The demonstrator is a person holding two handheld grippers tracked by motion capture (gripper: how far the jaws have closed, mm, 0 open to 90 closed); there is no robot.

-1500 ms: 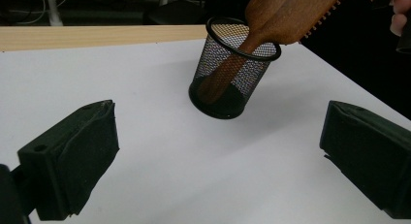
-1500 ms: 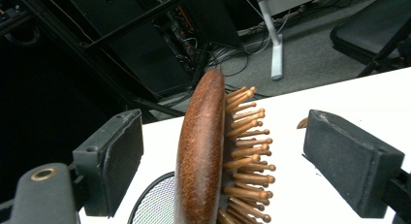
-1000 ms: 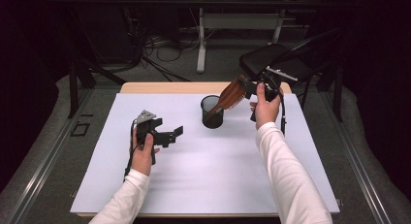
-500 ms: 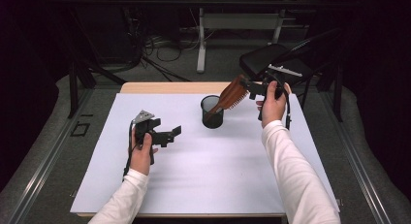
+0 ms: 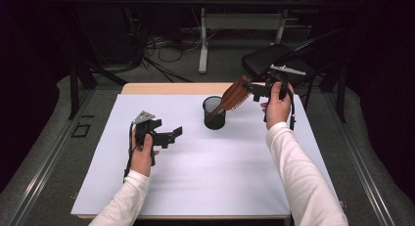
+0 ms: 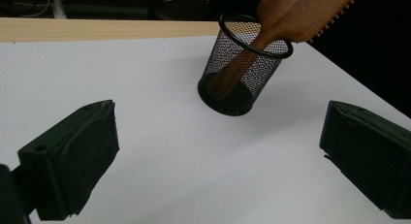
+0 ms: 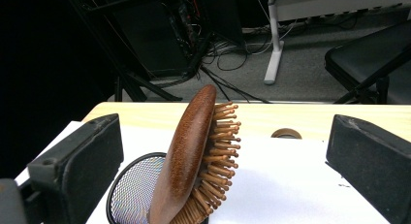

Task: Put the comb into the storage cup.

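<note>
High view: white table (image 5: 195, 187) seen from above. Near its far middle, a black mesh cup (image 5: 214, 113) standing upright. Inside it, handle down, a wooden hairbrush (image 5: 234, 95), leaning up and to the right over the rim. Just right of the brush head, the right gripper (image 5: 252, 87), raised above the table in the right hand (image 5: 277, 104), jaws just opened wide and clear of the brush. Well to the left, the left gripper (image 5: 177, 133), held low over the table in the left hand (image 5: 143, 155), jaws apart with nothing between them. White sleeves coming in from the bottom edge.

Left gripper view: two black jaws standing wide apart over bare white table. Ahead between them, the mesh cup (image 6: 245, 64), with the brush handle (image 6: 242, 64) resting inside on the bottom and the brush head leaning out past the rim at upper right.

Right gripper view: two black jaws spread to either side, not touching the hairbrush (image 7: 191, 156). Brush head between them, smooth wooden back to the left, bristles to the right, tilted. Below it, the rim of the mesh cup (image 7: 131, 195). Beyond, the wooden table edge (image 7: 291, 117) and dark floor with cables.
</note>
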